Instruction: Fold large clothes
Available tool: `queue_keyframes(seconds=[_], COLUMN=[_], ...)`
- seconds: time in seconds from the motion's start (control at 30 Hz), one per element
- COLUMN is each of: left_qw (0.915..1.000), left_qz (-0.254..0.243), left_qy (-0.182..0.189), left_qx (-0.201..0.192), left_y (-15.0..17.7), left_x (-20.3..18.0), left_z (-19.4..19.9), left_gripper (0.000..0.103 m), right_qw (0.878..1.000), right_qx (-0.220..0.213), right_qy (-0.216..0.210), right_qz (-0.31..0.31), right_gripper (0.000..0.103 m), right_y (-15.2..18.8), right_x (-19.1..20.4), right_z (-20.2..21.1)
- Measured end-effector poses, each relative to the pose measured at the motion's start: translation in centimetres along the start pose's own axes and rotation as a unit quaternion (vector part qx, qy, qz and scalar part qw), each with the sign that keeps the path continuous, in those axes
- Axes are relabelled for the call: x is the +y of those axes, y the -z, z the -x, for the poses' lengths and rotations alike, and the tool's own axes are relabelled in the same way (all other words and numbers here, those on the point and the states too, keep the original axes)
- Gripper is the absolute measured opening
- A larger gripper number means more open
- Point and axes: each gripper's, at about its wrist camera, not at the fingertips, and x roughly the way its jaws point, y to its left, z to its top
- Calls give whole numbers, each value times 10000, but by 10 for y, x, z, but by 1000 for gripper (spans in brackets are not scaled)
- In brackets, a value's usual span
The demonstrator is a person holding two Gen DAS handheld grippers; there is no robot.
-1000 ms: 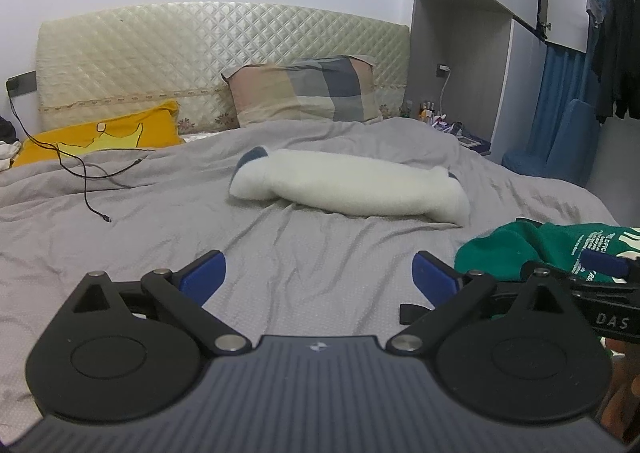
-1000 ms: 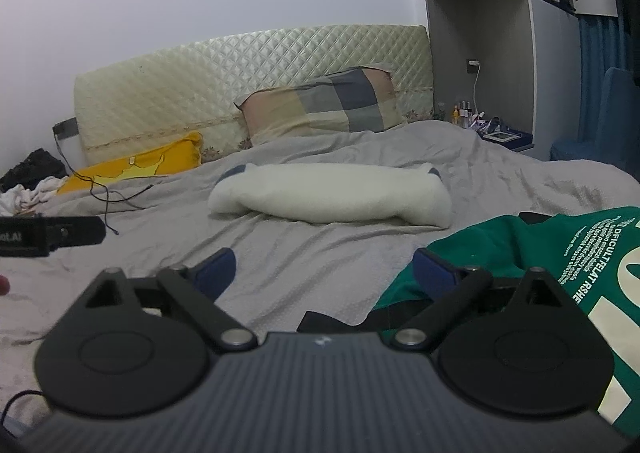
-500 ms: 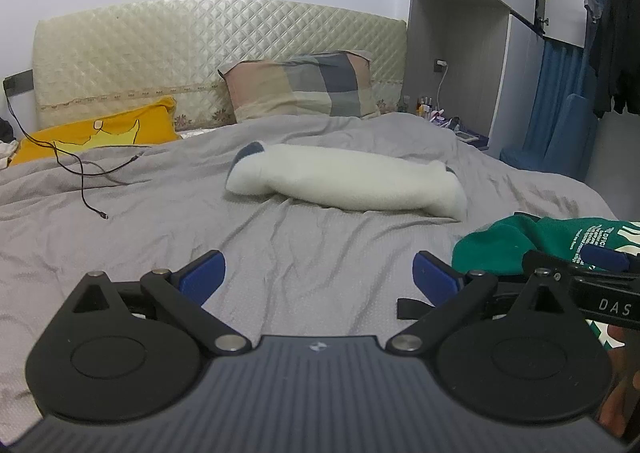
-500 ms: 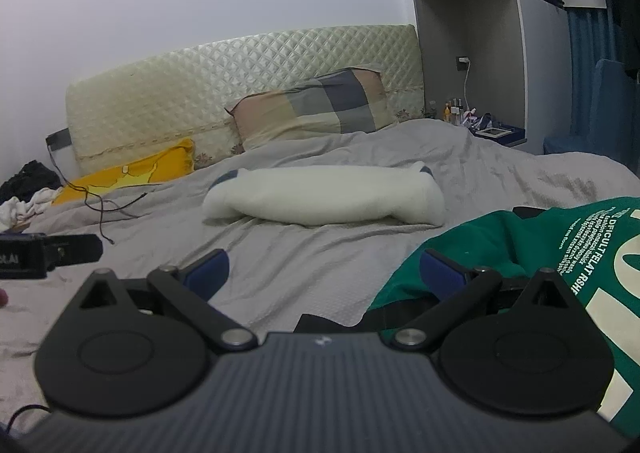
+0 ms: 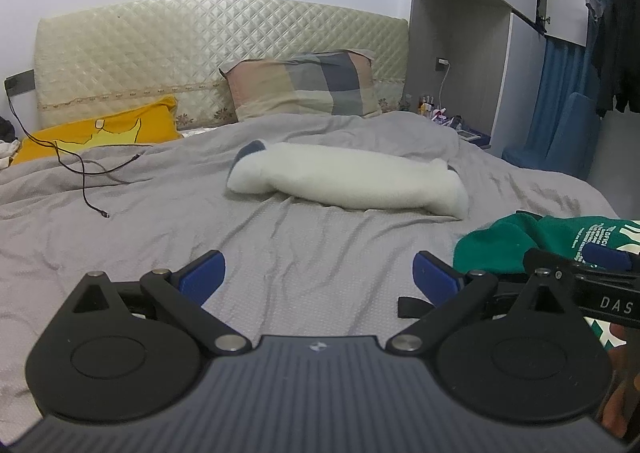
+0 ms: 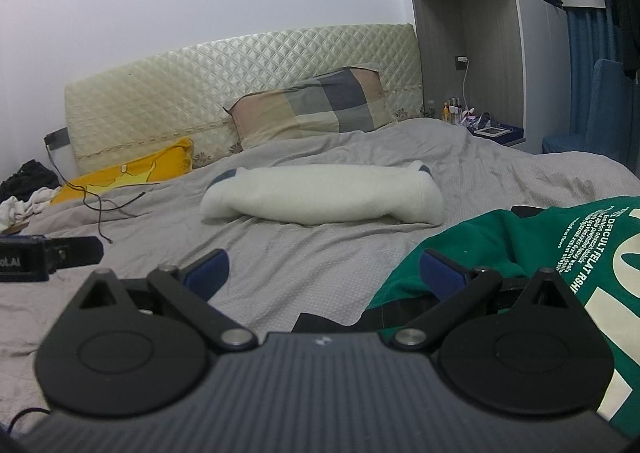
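the green sweatshirt (image 6: pixel 520 245) lies crumpled on the grey bed cover (image 6: pixel 320 253), at its near right. it is judged soft, limp and bulky, best gripped at a hem or shoulder edge. the left gripper (image 5: pixel 318 277) and right gripper (image 6: pixel 324 271) are spread wide; nothing is held.

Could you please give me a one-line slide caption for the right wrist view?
Open right tool poised over a grey bed, its right finger beside the green sweatshirt; folded white garment beyond.
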Motion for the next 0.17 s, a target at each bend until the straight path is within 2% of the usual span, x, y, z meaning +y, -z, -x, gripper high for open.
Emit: queue_keyframes(seconds=[0.17], left_qw=[10000], left_qz=[9], left_qy=[42], left_qx=[-4], left_y=[0], left_x=[1], left_z=[1], left_gripper=[102], right_qw=[10000], right_qx=[-4], right_qy=[1], right_qz=[7], right_gripper=[103], right_y=[0], right_x=[0], right_z=[0])
